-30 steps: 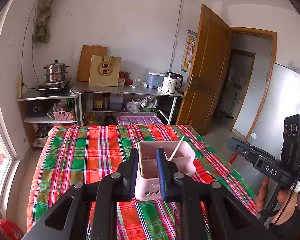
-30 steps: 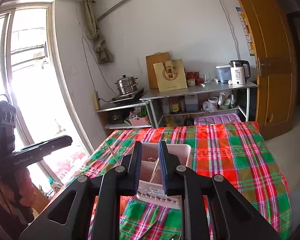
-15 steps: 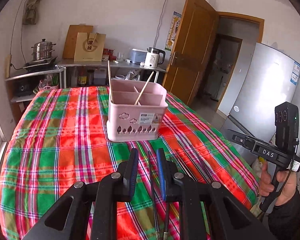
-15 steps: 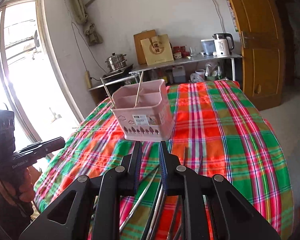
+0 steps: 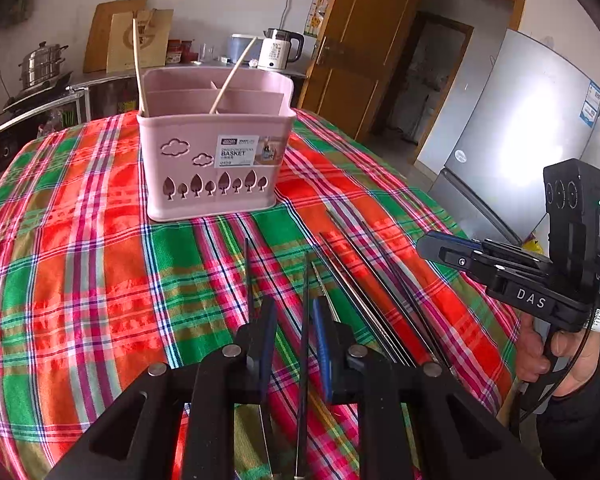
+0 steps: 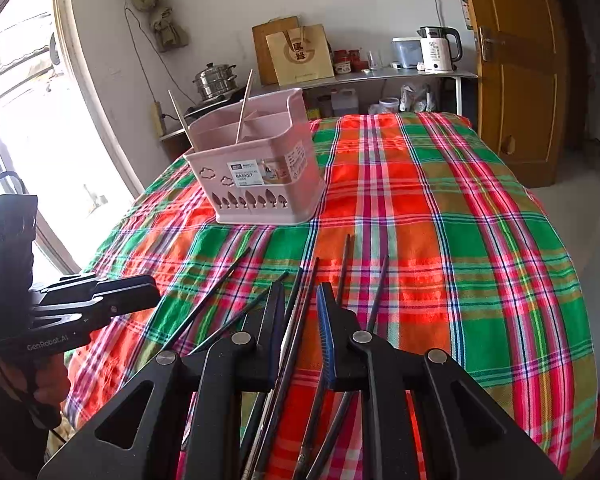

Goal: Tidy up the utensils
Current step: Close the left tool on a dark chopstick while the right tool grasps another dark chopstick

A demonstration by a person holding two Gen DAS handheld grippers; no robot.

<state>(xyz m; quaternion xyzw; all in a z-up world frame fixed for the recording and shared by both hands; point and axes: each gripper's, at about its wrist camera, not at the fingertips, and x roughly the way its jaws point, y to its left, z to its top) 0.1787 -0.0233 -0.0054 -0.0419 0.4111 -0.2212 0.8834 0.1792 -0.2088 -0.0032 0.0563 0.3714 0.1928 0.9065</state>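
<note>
A pink utensil basket (image 5: 214, 148) stands on the plaid tablecloth (image 5: 80, 264), with two wooden chopsticks (image 5: 137, 64) leaning in its compartments; it also shows in the right wrist view (image 6: 260, 172). Several dark chopsticks (image 5: 364, 280) lie loose on the cloth in front of it, also in the right wrist view (image 6: 300, 300). My left gripper (image 5: 294, 320) is open, low over the cloth, with one dark chopstick (image 5: 305, 312) lying between its jaws, not gripped. My right gripper (image 6: 300, 304) is open over the pile of chopsticks. Each gripper shows in the other's view (image 5: 500, 272) (image 6: 84, 300).
A steel shelf (image 6: 380, 76) with kettle, paper bag and steamer pot stands behind the table. A wooden door (image 6: 512, 60) and a fridge (image 5: 520, 128) are on the right, a window (image 6: 28, 120) on the left. The table edge drops off on the right.
Both grippers have tilted down and pulled back from the basket towards the near edge. The loose chopsticks have come into view under both.
</note>
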